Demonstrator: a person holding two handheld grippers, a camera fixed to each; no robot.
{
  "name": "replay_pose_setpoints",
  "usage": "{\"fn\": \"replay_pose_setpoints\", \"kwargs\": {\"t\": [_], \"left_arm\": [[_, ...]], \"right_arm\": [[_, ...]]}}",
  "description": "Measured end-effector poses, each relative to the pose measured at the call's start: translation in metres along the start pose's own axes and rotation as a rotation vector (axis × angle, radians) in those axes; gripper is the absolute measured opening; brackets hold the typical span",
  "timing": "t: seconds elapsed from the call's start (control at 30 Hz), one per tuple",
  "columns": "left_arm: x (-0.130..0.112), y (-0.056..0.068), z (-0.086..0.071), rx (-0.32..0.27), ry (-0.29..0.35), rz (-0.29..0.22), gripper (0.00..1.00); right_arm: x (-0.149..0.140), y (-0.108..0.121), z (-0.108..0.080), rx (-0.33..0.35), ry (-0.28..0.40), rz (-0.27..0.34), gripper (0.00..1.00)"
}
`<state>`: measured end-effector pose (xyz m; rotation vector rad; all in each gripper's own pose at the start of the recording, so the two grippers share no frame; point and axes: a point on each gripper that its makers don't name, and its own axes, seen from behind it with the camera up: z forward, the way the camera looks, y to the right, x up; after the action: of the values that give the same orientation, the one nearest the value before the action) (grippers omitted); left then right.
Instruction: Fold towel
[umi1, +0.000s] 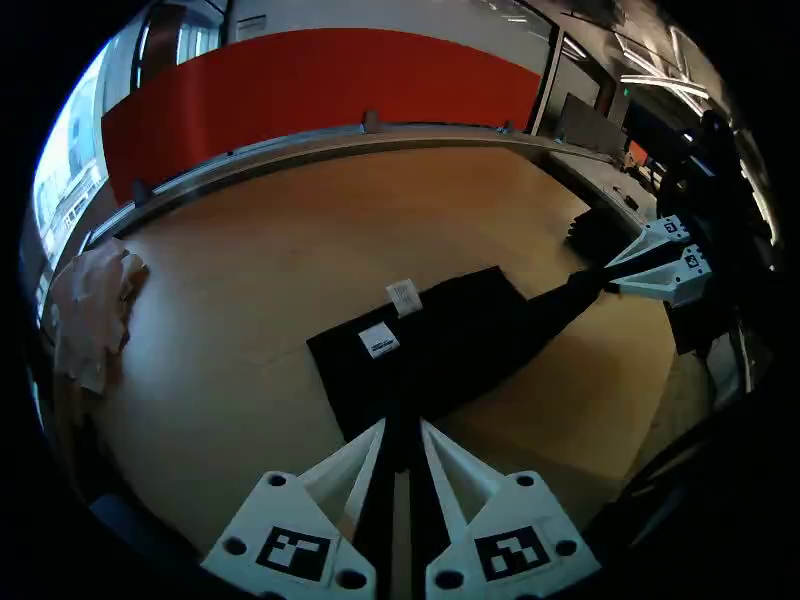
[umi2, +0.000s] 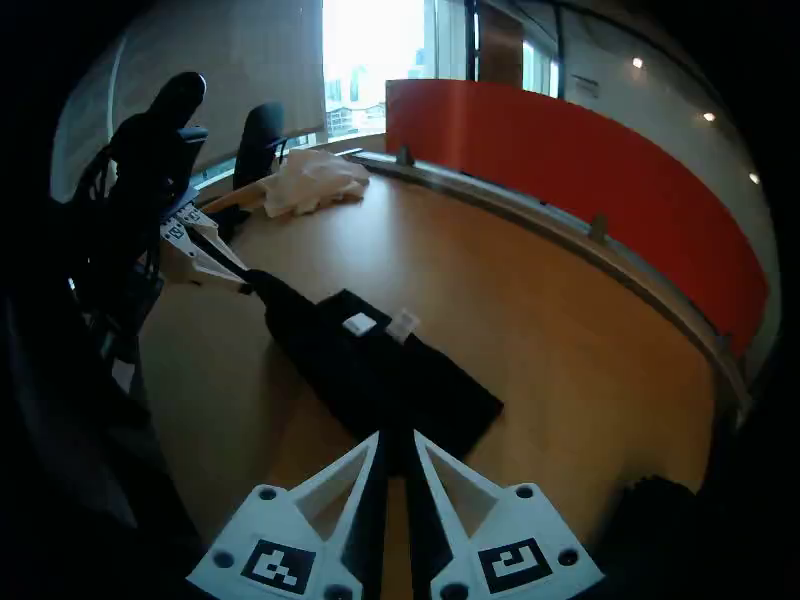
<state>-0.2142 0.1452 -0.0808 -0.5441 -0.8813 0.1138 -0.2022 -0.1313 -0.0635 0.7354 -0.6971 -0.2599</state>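
Observation:
A black towel (umi1: 450, 345) with two white tags lies on the wooden table (umi1: 260, 250), partly lifted and stretched at two corners. My left gripper (umi1: 403, 432) is shut on the near corner in the left gripper view. Farther right, my right gripper (umi1: 610, 279) pinches the opposite corner, pulling it into a taut strip. In the right gripper view the towel (umi2: 380, 375) runs from my right gripper (umi2: 397, 442), shut on its near edge, to my left gripper (umi2: 246, 281) at the upper left, which also clamps black cloth.
A heap of pale cloth (umi1: 92, 305) (umi2: 312, 180) lies at one table end. A red partition (umi1: 320, 85) (umi2: 590, 170) backs the table's far edge. Dark folded cloth (umi1: 598, 235) sits near the right gripper. Office chairs (umi2: 165, 130) stand beyond the table.

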Motion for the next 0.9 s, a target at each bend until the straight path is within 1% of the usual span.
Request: {"fn": "replay_pose_setpoints", "kwargs": {"t": [0.17,0.37,0.67,0.9], "left_arm": [[0.005,-0.007,0.012,0.01,-0.005,0.001,0.08],[0.008,-0.012,0.023,0.009,-0.011,-0.003,0.08],[0.003,-0.016,0.031,0.008,-0.023,-0.008,0.08],[0.001,-0.022,0.043,0.019,-0.028,-0.011,0.08]], "right_arm": [[-0.004,0.011,0.013,-0.011,-0.016,0.013,0.1],[-0.005,0.021,0.025,-0.018,-0.023,0.031,0.1],[-0.011,0.027,0.034,-0.016,-0.036,0.046,0.1],[-0.021,0.032,0.045,-0.021,-0.066,0.05,0.1]]}}
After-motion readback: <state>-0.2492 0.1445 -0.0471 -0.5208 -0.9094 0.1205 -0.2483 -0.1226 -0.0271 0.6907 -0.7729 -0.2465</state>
